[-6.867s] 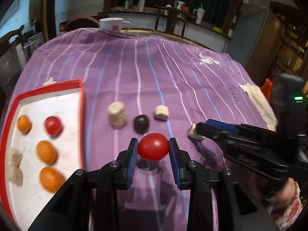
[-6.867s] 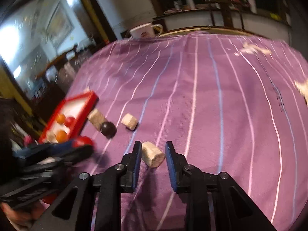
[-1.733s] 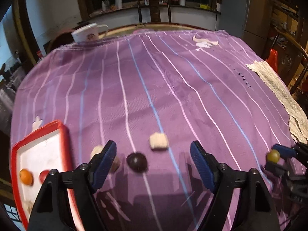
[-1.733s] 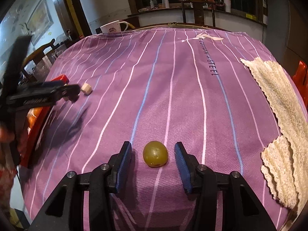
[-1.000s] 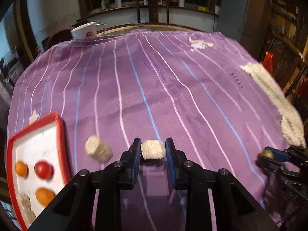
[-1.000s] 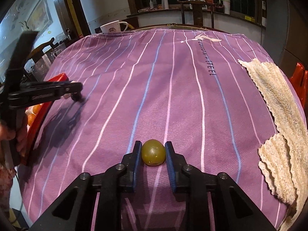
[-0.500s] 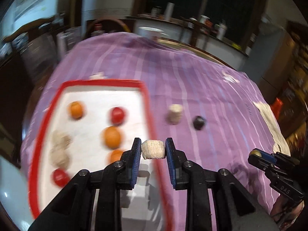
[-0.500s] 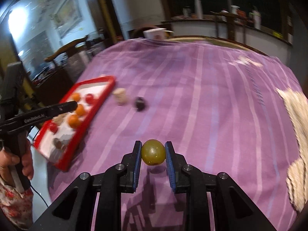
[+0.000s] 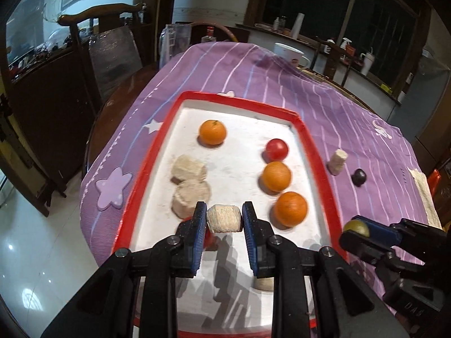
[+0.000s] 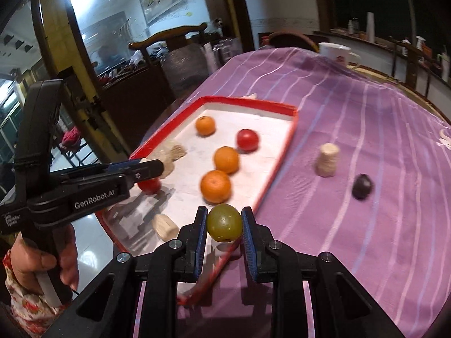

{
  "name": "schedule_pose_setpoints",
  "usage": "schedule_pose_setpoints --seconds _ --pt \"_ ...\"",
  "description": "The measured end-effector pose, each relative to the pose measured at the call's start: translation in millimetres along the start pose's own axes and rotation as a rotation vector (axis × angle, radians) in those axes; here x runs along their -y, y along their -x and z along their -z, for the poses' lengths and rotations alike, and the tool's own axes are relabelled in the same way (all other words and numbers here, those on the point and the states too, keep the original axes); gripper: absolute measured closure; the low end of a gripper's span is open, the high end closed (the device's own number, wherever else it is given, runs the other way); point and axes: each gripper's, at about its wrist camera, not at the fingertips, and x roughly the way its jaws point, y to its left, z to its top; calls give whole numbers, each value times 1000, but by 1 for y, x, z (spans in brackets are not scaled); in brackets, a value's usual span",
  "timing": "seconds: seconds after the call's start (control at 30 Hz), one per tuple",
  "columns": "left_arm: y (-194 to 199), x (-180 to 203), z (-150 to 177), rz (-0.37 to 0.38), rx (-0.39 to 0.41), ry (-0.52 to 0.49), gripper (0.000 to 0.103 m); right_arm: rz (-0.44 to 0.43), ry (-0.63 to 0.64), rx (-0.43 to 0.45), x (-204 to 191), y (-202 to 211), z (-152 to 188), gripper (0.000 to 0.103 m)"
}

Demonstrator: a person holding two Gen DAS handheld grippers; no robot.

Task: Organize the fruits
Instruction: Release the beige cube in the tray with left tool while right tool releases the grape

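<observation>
Purple striped cloth [image 9: 352, 118] carried the red-rimmed tray [image 9: 310, 146], collecting the fruit. Above it, the left gripper [image 9: 224, 219] pinched a beige chunk [image 9: 224, 219]; the right gripper [image 10: 224, 224], at its edge, clamped a green fruit [image 10: 224, 222], probably for dropping in.

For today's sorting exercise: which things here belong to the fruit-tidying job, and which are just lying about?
Job: red tray, oranges, tomato, beige chunk in left gripper, green fruit in right gripper, dark fruit.

Lying about: mug, woven mat, chair.
</observation>
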Motion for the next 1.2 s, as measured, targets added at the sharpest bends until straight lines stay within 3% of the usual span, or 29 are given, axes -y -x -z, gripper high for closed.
schedule_pose_setpoints --seconds 0.23,0.37,0.57,0.87,1.07,1.2 --pt "3 -5 1 10 22 7 75 -8 14 -27 -13 -20 1 76" --pt "7 -10 2 26 35 40 45 -15 -39 -37 -6 -25 2 75" --pt "18 -16 2 27 57 78 31 -44 -74 -25 -1 -23 3 74" --pt "36 -6 3 -28 101 56 26 -21 -137 41 7 11 15 67" --pt "47 26 10 -134 147 -75 25 6 -236 96 29 39 26 56" --pt "54 46 17 -161 166 -147 20 15 -276 116 40 51 34 52"
